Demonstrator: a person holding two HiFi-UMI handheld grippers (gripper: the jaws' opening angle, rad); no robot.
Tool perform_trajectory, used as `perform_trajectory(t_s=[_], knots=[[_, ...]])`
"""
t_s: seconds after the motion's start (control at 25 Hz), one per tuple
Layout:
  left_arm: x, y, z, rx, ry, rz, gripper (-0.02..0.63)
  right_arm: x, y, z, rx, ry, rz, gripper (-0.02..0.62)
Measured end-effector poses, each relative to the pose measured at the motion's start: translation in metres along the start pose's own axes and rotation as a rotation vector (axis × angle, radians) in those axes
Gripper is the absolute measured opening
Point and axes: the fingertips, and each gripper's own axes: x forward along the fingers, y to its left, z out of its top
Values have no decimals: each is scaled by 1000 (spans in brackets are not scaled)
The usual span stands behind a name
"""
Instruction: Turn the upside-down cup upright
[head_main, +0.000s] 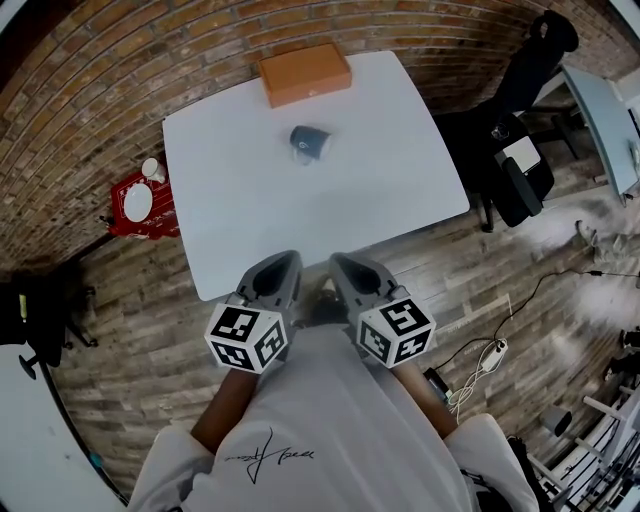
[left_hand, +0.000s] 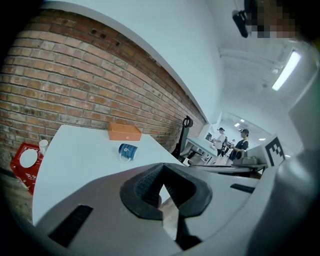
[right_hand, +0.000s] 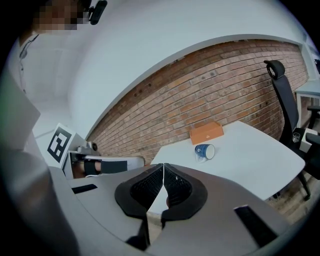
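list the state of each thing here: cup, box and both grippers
cup: lying on its side on the table, untouched
box: closed, flat at the table's far edge
left gripper: shut, empty, away from the cup
right gripper: shut, empty, away from the cup

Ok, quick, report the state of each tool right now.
Left tool: closed, holding nothing.
Right tool: closed, holding nothing.
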Motion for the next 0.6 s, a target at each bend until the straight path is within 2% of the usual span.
perform_trajectory(t_s=[0.6], knots=[[24,-2,17,16,-31,32,11,-4,-31,10,19,-36,25,21]])
